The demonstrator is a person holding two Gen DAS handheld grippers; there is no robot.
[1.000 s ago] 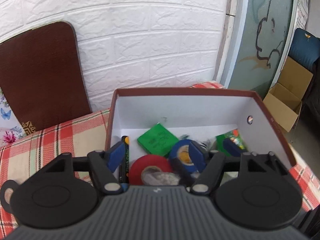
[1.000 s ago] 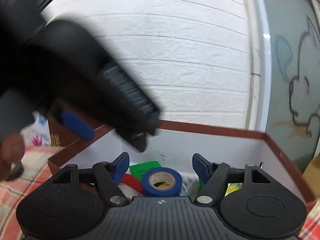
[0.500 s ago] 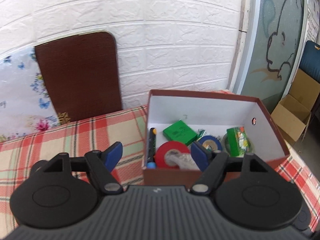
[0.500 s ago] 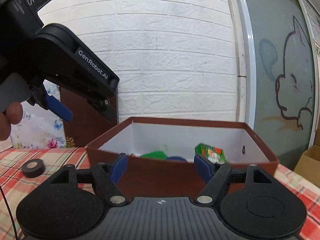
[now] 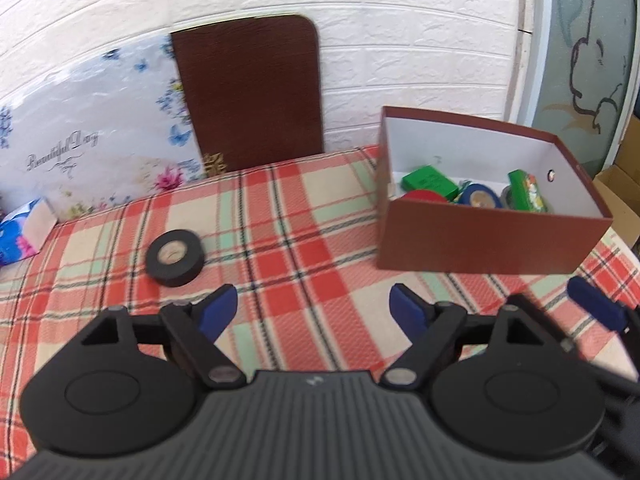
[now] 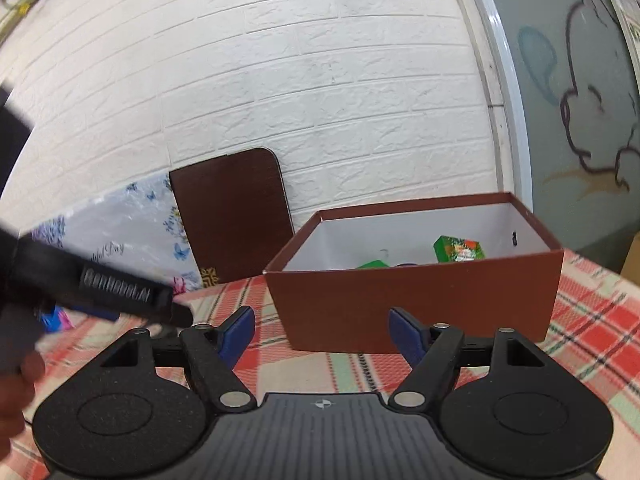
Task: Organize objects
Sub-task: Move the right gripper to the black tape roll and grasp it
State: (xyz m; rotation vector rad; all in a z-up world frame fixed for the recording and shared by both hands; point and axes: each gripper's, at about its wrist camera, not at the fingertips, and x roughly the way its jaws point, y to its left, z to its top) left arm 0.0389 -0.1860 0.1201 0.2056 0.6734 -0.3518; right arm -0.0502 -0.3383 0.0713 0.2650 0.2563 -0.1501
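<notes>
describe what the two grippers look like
Both are matte black plastic. The left gripper and the right gripper each have blue fingertip pads, two round discs, silver pivot pins and a ribbed grey body. The left one's side carries white lettering, blurred.

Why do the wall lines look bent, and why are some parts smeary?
Both views use fisheye lenses, so the straight brick wall bows. Left wrist view: the tablecloth and black tape roll are softly motion-blurred. Right wrist view: the other tool at left is badly smeared, while the brown box is fairly sharp. Lighting is even daylight, no glare.
</notes>
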